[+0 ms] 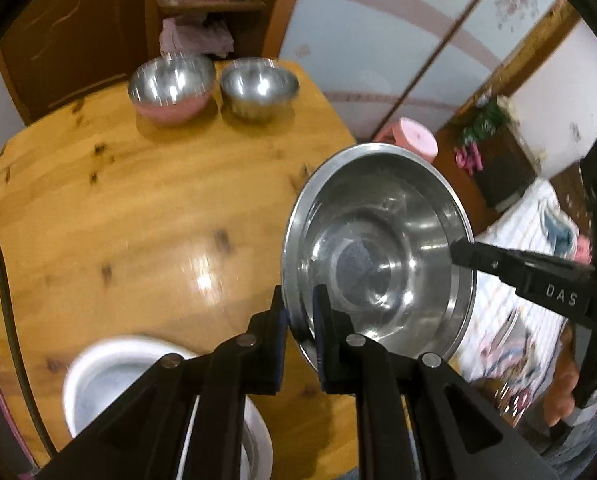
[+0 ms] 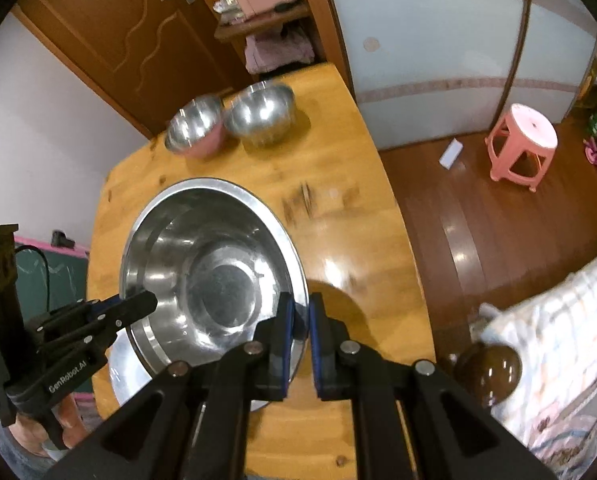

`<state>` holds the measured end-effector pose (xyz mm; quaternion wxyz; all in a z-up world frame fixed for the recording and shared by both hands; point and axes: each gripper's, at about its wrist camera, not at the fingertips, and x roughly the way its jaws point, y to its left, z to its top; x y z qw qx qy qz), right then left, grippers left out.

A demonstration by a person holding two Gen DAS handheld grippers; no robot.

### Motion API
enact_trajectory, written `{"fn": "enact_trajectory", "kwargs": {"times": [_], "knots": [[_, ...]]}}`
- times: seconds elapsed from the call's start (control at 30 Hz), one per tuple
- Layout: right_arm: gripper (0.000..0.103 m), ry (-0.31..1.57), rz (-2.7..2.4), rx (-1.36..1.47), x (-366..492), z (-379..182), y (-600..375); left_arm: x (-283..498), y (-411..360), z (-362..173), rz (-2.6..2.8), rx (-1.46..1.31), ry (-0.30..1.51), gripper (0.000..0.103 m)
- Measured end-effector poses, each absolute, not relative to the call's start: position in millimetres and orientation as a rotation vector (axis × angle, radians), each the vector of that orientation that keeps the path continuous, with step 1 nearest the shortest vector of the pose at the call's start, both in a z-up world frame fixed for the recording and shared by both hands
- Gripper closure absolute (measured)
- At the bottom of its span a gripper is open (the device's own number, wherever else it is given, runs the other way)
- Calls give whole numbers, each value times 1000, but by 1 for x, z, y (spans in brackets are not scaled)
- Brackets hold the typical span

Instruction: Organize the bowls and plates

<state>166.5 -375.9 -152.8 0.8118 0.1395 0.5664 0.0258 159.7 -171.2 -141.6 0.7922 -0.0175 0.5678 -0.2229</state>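
Observation:
A large steel basin [image 1: 378, 248] is held above the wooden table [image 1: 138, 208] by both grippers. My left gripper [image 1: 300, 312] is shut on its near-left rim; it shows at the left of the right wrist view [image 2: 138, 304]. My right gripper [image 2: 301, 316] is shut on the basin's [image 2: 214, 264] right rim; its finger reaches in from the right of the left wrist view [image 1: 470, 254]. A white plate [image 1: 110, 380] lies on the table below. A pink-sided steel bowl [image 1: 170, 88] and a plain steel bowl [image 1: 258, 86] stand side by side at the far edge.
A pink plastic stool [image 2: 522, 140] stands on the wooden floor to the right of the table. A checked cloth [image 2: 558, 340] and a brown round knob [image 2: 490, 372] lie near right. A wooden door [image 2: 110, 40] and shelf are behind the table.

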Motion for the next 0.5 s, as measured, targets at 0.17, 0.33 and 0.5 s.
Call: {"fn": "enact_trajectory", "kwargs": {"times": [0.17,0.33,0.5], "knots": [[95,1282,43,287,123,-194,-372,124,-168,-189,-498,-37,1345,92],[95,1334,38,297,105,-223,-364,109,-164,-220,-487,-41,1419,92],[95,1327,8,268,97,-231,-357,102,-161,-231,-488,-43,1433,91]]}}
